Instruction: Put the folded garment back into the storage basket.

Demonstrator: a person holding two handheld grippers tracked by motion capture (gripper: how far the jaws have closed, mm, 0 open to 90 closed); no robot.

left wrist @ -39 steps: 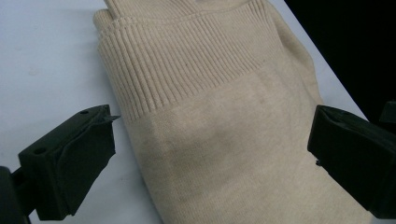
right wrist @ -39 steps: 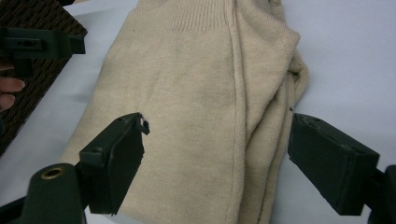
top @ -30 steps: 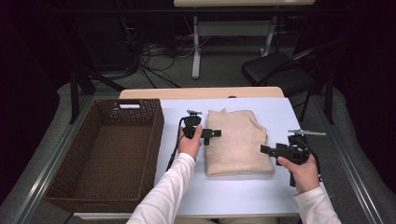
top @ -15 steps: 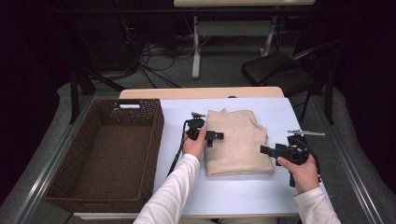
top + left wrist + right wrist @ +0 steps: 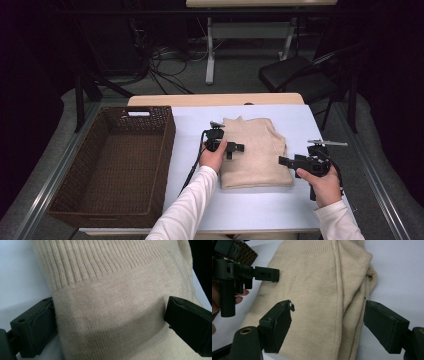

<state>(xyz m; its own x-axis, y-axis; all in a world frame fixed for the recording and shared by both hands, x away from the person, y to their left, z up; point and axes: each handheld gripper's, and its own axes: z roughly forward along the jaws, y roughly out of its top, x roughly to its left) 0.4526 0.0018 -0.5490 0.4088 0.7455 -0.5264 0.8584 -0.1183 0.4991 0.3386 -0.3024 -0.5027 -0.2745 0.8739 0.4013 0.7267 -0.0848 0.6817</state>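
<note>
A folded beige knit sweater (image 5: 257, 152) lies on the white table (image 5: 260, 210), to the right of its middle. My left gripper (image 5: 236, 150) is at the sweater's left edge, pointing right, and is open. In the left gripper view its jaws stand wide: one is against the sweater's (image 5: 112, 302) side edge, the other rests over the knit, below the ribbed band. My right gripper (image 5: 284, 161) hovers at the sweater's right edge, pointing left, and is open. In the right gripper view the sweater's (image 5: 319, 290) folded edge lies between its spread jaws, and the left gripper (image 5: 264, 273) is at the far side.
A large dark brown wicker basket (image 5: 115, 165) stands on the left part of the table, close to the left forearm. Behind the table are a black chair (image 5: 295, 75), cables on the floor and another table's legs.
My left gripper has shifted a little to the right, onto the sweater's left edge. The right gripper has stayed where it was.
</note>
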